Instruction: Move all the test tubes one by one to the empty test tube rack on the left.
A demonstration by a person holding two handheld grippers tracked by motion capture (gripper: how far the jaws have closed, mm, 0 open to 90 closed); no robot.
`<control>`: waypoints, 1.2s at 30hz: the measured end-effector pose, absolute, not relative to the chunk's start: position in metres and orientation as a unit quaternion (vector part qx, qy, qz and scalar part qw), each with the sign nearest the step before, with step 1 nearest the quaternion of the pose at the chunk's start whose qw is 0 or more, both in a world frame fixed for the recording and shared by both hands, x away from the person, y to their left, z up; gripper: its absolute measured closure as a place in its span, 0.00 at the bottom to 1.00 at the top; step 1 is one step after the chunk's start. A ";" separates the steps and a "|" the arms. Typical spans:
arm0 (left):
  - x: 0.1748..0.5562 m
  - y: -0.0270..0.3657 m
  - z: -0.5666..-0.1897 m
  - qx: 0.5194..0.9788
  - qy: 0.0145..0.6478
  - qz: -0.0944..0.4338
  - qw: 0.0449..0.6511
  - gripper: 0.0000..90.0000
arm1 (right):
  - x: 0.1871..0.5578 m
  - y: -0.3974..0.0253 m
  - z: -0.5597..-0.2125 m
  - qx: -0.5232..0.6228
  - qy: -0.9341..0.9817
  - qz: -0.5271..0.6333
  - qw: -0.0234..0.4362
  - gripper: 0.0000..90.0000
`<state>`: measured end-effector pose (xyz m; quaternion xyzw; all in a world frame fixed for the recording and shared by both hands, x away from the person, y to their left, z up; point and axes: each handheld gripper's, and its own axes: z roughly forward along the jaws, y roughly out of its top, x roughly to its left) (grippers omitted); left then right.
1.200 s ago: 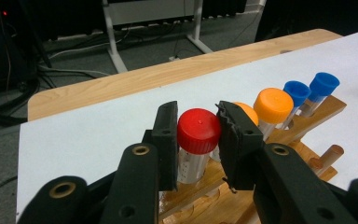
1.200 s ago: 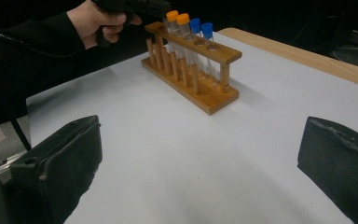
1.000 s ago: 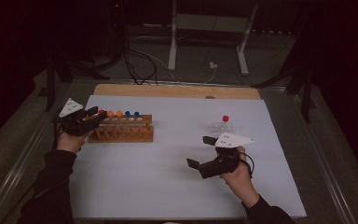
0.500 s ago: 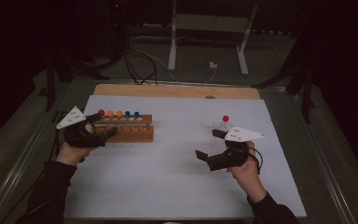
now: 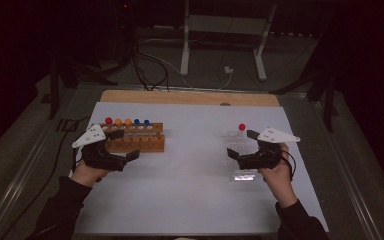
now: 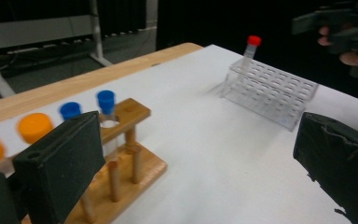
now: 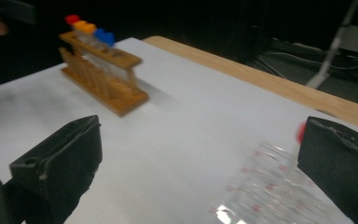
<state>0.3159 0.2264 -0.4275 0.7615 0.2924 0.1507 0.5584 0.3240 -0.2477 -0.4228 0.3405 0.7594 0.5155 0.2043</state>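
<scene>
Both claws shifted since a second ago: left claw point(image 5: 125, 145) pulled back off the rack front toward the near-left, right claw point(image 5: 240, 145) moved up over the clear rack. Left claw jaws wide, holding nothing, just beside the front of the brown wooden tube rack point(image 5: 137, 141) with red, orange and blue capped tubes point(image 5: 127, 122) standing upright in it. Right claw jaws wide too, nothing held, hovering at the transparent plastic grid rack point(image 5: 241, 162); contact cannot be told. One red-capped clear tube point(image 5: 241, 128) stands upright at that rack's far end. Racks well apart on the white-covered surface point(image 5: 190, 190).
</scene>
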 end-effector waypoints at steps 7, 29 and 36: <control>0.312 0.216 -0.431 0.769 0.280 0.134 0.558 0.03 | 0.342 -0.265 -0.437 0.384 0.755 0.490 0.207 0.00; 0.310 0.206 -0.436 0.779 0.270 0.119 0.553 0.03 | 0.383 -0.280 -0.462 0.459 0.743 0.434 0.221 0.42; 0.310 0.205 -0.437 0.781 0.270 0.120 0.550 0.03 | 0.388 -0.270 -0.462 0.433 0.769 0.421 0.209 0.64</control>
